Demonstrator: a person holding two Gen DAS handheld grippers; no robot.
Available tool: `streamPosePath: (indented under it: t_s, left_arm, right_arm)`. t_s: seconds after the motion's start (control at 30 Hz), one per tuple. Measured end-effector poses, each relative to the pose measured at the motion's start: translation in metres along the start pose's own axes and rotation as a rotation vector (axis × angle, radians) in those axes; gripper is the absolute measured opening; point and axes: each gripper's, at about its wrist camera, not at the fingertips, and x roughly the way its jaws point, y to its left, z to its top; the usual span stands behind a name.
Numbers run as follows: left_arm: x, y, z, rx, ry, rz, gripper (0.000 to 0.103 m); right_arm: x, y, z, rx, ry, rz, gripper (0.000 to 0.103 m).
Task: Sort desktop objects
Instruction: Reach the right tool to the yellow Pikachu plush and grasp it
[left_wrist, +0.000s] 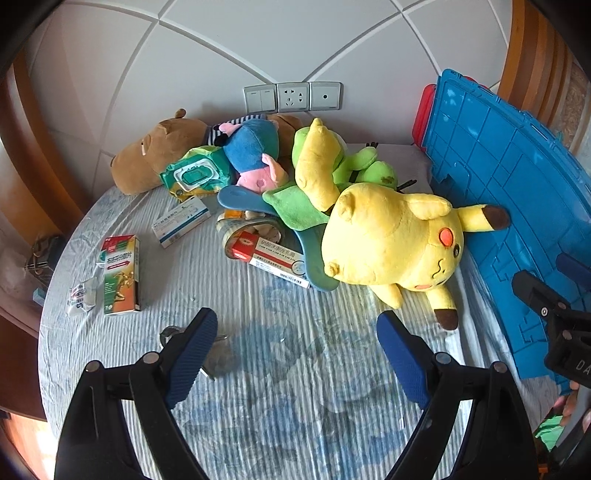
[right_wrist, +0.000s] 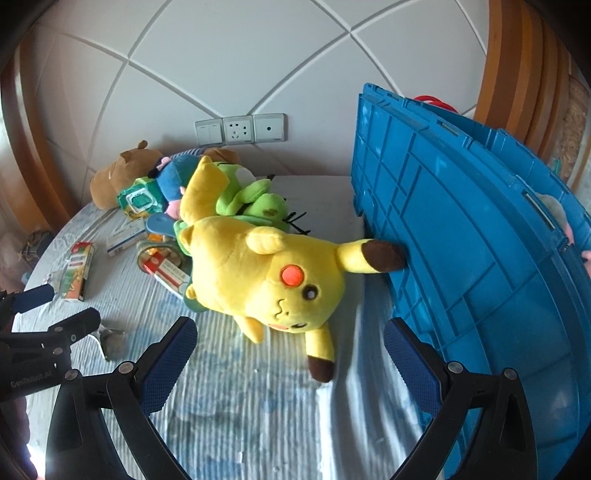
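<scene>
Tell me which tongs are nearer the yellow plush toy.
Right. The right tongs hang open just in front of the yellow plush toy, its foot between their tips. The left tongs, also open, sit further off, over bare cloth beside it.

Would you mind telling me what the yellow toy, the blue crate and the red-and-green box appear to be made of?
Yellow toy: soft plush fabric, matte and fuzzy, with stitched seams and a padded shape. Blue crate: rigid moulded plastic, slightly glossy, with raised ribs across its wall. Red-and-green box: probably printed cardboard, with sharp folded edges and a faint sheen.
</scene>
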Motion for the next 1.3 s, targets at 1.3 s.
streamPosePath:
  t_s: [1.3]
  left_arm:
    - [0.145,-0.055,0.12,0.213,0.029,-0.194,0.093]
  right_arm:
    - [0.154,-0.063,0.021,0.432,0.031,-0.074,0.097]
